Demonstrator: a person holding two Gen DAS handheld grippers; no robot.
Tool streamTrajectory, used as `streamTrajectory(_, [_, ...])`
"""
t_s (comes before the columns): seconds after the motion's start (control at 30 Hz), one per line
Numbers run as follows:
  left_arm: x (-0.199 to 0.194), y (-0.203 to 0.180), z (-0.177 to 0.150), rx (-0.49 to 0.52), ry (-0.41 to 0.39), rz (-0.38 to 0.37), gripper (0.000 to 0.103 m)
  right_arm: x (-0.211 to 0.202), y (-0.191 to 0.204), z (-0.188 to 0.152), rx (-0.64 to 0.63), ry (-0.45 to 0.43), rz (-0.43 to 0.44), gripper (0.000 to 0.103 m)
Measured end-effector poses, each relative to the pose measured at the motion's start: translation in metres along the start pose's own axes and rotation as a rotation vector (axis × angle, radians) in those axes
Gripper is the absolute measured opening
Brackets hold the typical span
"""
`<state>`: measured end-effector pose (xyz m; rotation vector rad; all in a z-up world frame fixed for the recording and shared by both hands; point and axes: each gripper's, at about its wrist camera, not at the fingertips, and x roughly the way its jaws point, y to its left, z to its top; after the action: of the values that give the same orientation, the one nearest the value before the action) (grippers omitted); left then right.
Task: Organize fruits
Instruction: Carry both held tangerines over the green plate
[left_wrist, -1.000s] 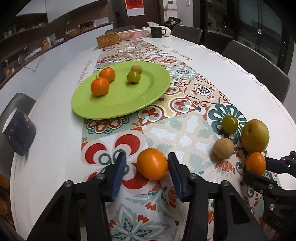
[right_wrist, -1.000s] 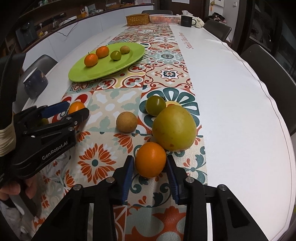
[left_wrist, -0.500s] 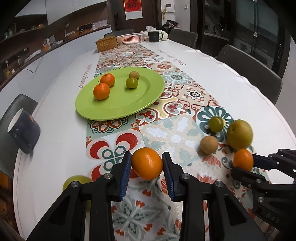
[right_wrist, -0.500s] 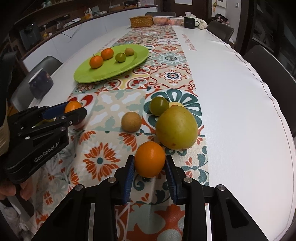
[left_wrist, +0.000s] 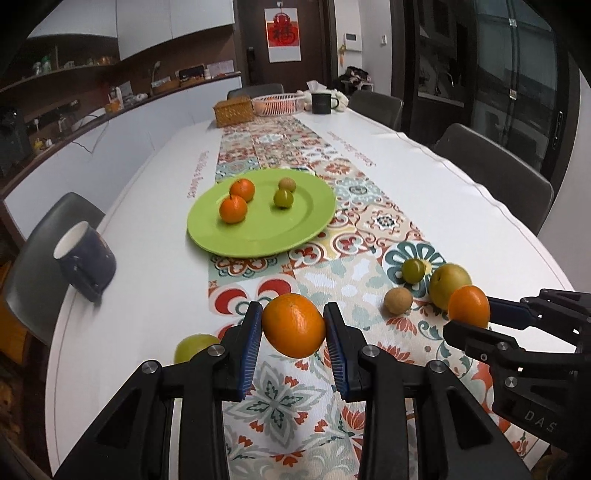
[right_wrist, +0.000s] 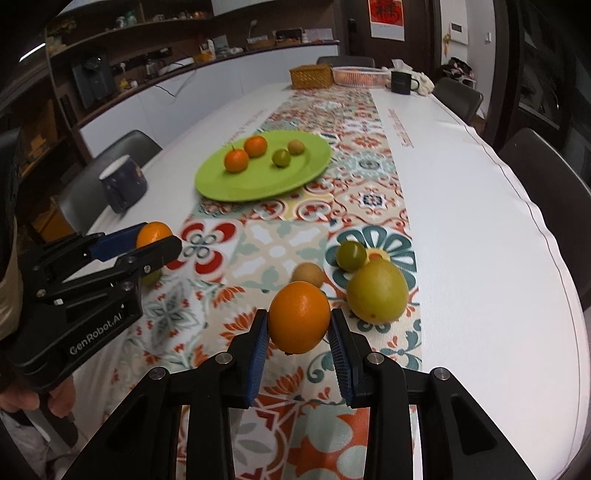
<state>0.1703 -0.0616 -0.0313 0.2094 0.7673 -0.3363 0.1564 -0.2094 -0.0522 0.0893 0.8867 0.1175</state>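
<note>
Both hand-held grippers are clamped on an orange each, left (left_wrist: 293, 325) and right (right_wrist: 299, 317), lifted off the desk (left_wrist: 461, 206) (green plate (left_wrist: 258, 240) sits further back).

"GenRobot.AI" on left gripper (right_wrist: 162, 245)

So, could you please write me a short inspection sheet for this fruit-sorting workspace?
Surface: white oval table with patterned floral runner.
Job's things: round green plate holding four small fruits; four more loose on the runner.
Clutter: dark blue mug, woven basket.
Grippers: left gripper shut on left orange; right gripper shut on right orange, both lifted.
Cables: one on the far counter.
Surroundings: grey chairs, shelves.
</note>
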Motion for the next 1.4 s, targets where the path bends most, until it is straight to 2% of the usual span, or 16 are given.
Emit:
streamTrajectory(0.43, [-0.028, 0.01, 0.035, -0.009, -0.093, 0.015, 0.034, -0.028, 0.008, 0.05, -0.04, -0.145, 0.045, 0.034])
streamTrajectory(0.7, [-0.026, 0.026, 0.063, -0.013, -0.112, 0.015, 0.034, -0.024, 0.014, 0.088, -0.058, -0.18, 0.075, 0.034])
streamTrajectory(1.0, [-0.003, 0.043, 0.085, 0.001, -0.087, 0.025, 0.034, 0.003, 0.023, 0.128, -0.109, -0.154, 0.078, 0.034])
streamTrajectory(1.27, [0.033, 0.059, 0.099, -0.002, -0.048, -0.045, 0.034, 0.042, 0.024, 0.155, -0.127, -0.08, 0.087, 0.034])
streamTrajectory(1.4, [0.056, 0.064, 0.103, 0.009, -0.017, -0.046, 0.034, 0.061, 0.024, 0.162, -0.132, -0.045, 0.1, 0.034])
